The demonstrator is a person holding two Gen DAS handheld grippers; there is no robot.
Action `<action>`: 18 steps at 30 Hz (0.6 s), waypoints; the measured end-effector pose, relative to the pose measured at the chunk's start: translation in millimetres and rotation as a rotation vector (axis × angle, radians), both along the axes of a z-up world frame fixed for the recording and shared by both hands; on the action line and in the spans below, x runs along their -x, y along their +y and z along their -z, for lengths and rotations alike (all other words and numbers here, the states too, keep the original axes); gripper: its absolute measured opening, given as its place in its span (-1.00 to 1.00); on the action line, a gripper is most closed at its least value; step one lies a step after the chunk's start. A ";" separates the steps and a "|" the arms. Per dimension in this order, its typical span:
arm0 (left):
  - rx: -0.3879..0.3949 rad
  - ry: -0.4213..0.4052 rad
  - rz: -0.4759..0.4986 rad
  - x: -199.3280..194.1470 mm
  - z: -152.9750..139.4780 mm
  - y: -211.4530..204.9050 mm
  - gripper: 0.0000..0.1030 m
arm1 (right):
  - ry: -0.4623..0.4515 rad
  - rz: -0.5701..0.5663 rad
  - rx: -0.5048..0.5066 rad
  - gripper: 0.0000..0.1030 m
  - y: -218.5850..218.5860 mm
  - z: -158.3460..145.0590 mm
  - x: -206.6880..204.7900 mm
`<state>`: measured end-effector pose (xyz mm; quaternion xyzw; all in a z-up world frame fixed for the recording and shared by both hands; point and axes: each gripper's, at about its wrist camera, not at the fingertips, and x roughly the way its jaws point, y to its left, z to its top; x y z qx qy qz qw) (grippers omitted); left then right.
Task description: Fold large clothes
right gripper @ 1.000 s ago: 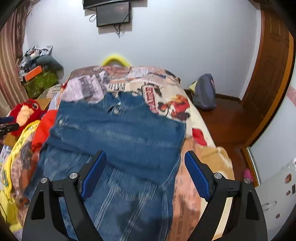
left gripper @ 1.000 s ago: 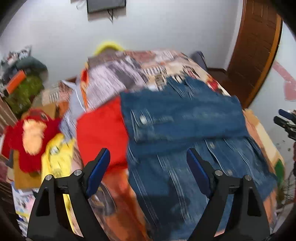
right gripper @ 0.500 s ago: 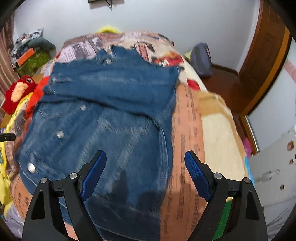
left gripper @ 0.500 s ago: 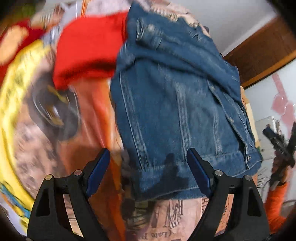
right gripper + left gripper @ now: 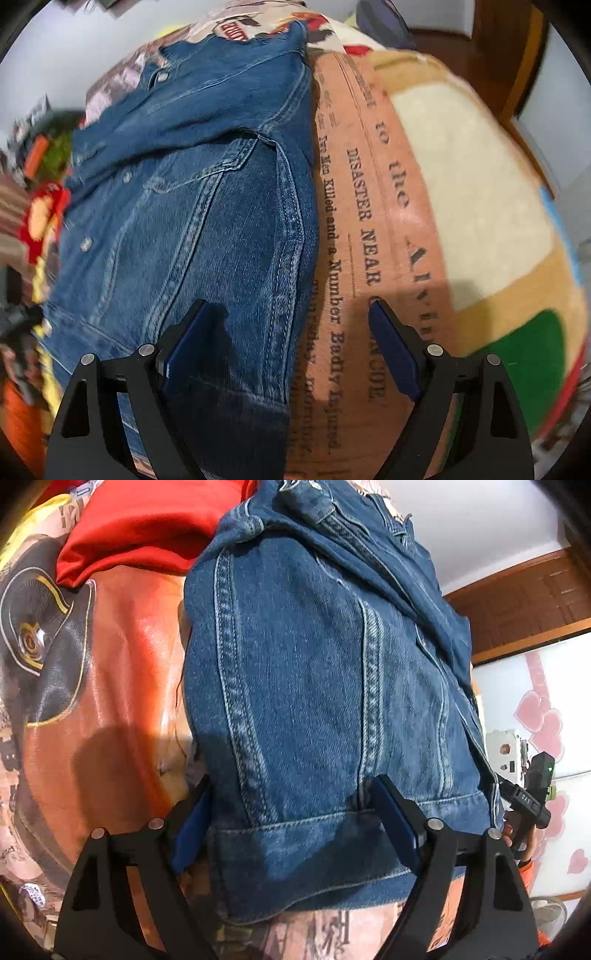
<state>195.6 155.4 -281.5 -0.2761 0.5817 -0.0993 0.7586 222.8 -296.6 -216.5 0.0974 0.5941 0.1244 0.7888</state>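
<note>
A blue denim jacket [image 5: 317, 686] lies flat on the bed, its sleeves folded across the upper part. My left gripper [image 5: 295, 819] is open, low over the jacket's near-left hem corner, a finger on either side of the hem band. The jacket also shows in the right wrist view [image 5: 207, 206]. My right gripper [image 5: 288, 347] is open, low over the jacket's near-right hem corner; its left finger is over denim, its right finger over the printed bedsheet [image 5: 369, 221]. The right gripper also shows at the far right of the left wrist view [image 5: 532, 794].
A red garment [image 5: 140, 528] lies beside the jacket's left shoulder. The bedsheet [image 5: 103, 686] carries newspaper and cartoon prints. A red plush toy [image 5: 40, 214] and clutter sit left of the bed. A wooden door [image 5: 517, 605] stands to the right.
Both grippers have dropped and come close to the jacket's near hem, the left at the left corner, the right at the right corner. Both stay open.
</note>
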 end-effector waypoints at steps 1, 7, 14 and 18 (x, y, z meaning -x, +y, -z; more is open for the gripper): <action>-0.003 -0.013 0.007 0.5 -2.4 -1.8 0.41 | 0.006 0.008 -0.021 0.64 -1.8 2.0 -0.9; -0.139 -0.058 0.036 -1.4 -27.9 -7.7 -0.57 | -0.029 -0.048 -0.081 -0.35 11.5 -6.8 -1.2; -0.109 -0.182 0.012 -3.6 -75.6 3.5 -0.67 | -0.107 -0.116 -0.007 -0.80 31.7 -31.5 -2.0; -0.090 -0.280 -0.004 -19.7 -114.0 3.6 -0.68 | -0.195 -0.118 -0.039 -0.83 32.8 -61.1 -16.9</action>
